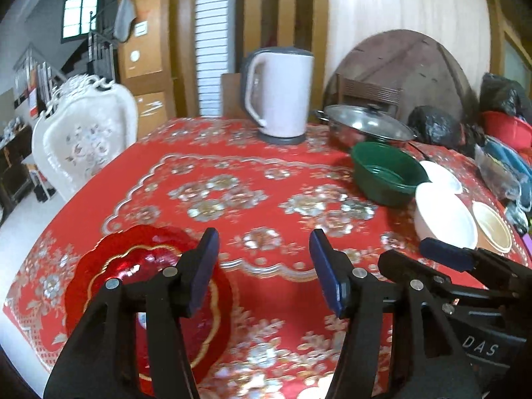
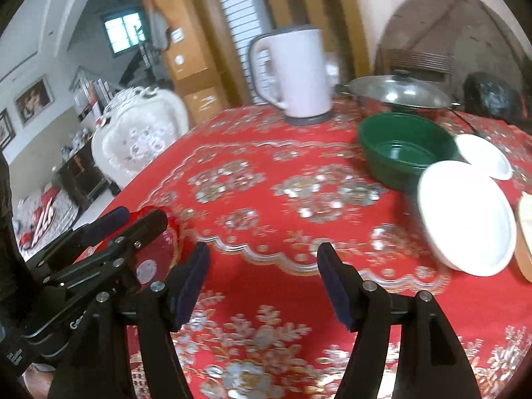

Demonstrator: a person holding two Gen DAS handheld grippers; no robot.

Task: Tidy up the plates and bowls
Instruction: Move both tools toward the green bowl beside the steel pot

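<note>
Dishes all over a red flowery worktop [image 1: 266,173], not yet tidy.

Left gripper [image 1: 264,236]: spread wide, nothing between its fingers. Hangs low over the near edge, just above the red plate [image 1: 133,262]. Probably open like that to be ready to grab the plate's rim.

Right gripper [image 2: 263,249]: spread wide too, pinching nothing. Hangs right beside the left one, pointing at the far edge. Looks ready for the white dishes on its side.

Red plate: flat, alone near the near left corner, well apart from the other dishes.

Green bowl [image 1: 387,174], big white bowl [image 1: 444,219], small white plate [image 1: 442,173] and tan bowl [image 1: 492,229]: bunched close by the right edge, some touching. Maybe put close so like can go with like. No stacks seen yet, so most of the job looks still to do.

Kettle [image 1: 282,93] and shiny pot with glass lid [image 1: 362,126]: pushed back to the far edge, out of the way.

Middle of the worktop: just cloth, good room for a pile.

Around the worktop: white carved chair [image 1: 86,136] by the left edge, black bags [image 1: 432,126] past the far right corner, wooden doors behind, stairs and a window far off. Both views a bit blurry.
</note>
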